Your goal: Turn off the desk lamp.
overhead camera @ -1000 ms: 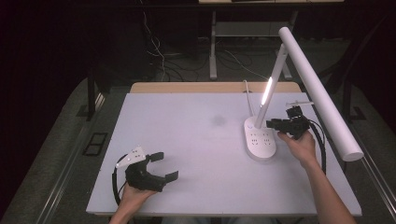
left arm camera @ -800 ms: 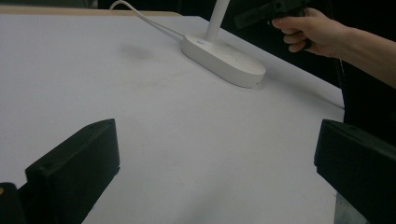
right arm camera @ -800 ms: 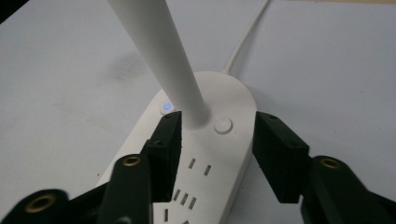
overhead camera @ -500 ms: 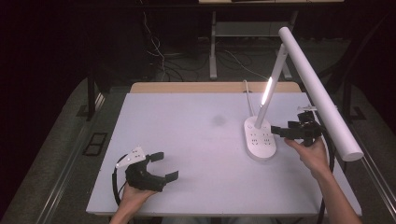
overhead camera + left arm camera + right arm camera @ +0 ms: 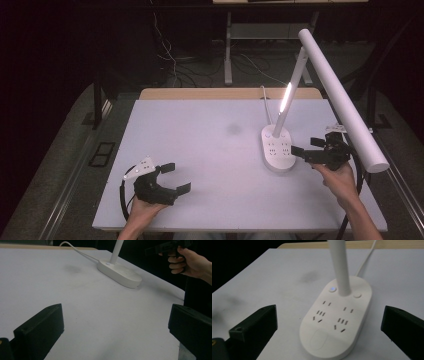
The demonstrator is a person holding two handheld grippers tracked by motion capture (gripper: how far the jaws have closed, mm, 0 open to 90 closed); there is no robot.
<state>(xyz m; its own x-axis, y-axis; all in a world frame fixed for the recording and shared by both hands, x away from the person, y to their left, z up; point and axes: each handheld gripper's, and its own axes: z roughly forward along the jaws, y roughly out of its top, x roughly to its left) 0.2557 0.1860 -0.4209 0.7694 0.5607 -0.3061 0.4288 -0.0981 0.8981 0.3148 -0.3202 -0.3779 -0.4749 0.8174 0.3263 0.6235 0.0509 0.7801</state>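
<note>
A white desk lamp stands at the right of the table on an oval base (image 5: 276, 147) with several sockets, also seen in the left gripper view (image 5: 120, 273) and the right gripper view (image 5: 337, 320). Its lit stem (image 5: 285, 105) rises to a long white tube head (image 5: 340, 97). A small blue light (image 5: 332, 289) glows by the stem. My right gripper (image 5: 306, 146) (image 5: 329, 332) hovers just right of the base, facing it; its jaws have just been opening and stand wide with nothing between them. My left gripper (image 5: 177, 177) (image 5: 116, 332) rests open at the front left, holding nothing.
The white table top (image 5: 200, 130) has a faint dark smudge (image 5: 232, 129) near its middle. The lamp's white cable (image 5: 266, 102) runs off the back edge. The tube head overhangs my right hand (image 5: 340, 180). My right hand with its gripper (image 5: 170, 245) shows far off.
My right gripper has drawn back to the right, away from the lamp base, and its jaws have spread wide. The left gripper has stayed where it was.
</note>
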